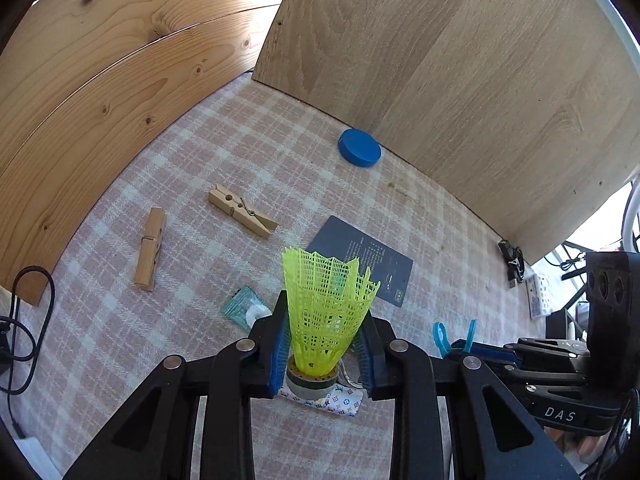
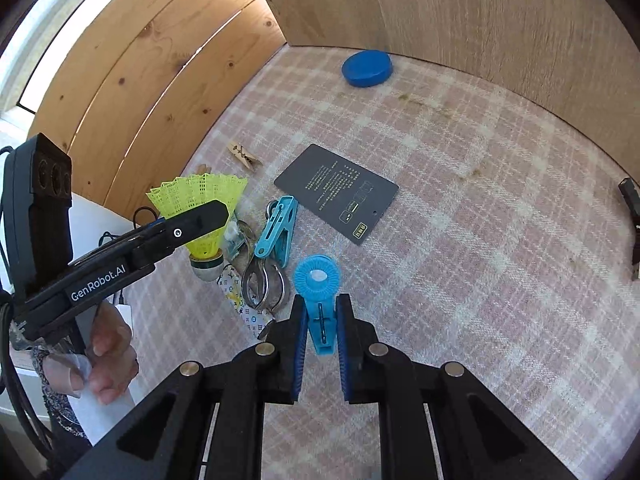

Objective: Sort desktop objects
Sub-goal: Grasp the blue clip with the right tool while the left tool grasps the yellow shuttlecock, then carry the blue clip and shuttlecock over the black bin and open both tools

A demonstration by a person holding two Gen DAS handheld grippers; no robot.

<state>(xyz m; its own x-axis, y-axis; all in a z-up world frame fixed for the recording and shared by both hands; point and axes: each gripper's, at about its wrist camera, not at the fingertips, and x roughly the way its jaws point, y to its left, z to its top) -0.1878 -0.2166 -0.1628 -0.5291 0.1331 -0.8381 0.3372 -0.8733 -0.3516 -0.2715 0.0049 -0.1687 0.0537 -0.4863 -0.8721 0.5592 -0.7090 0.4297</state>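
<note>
Left wrist view showed the left gripper [image 1: 323,344] with jaws clamped on a yellow shuttlecock [image 1: 326,300] (cork end down); the right gripper [image 2: 322,340] grasped a blue clip [image 2: 319,304] near the desk's [image 2: 480,280] clutter.

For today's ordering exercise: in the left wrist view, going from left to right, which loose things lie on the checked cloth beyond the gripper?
Upright wooden clothespin → teal packet → slanted wooden clothespin → blue round lid. The dark card overlaps the shuttlecock in that view, so it is left out.
</note>
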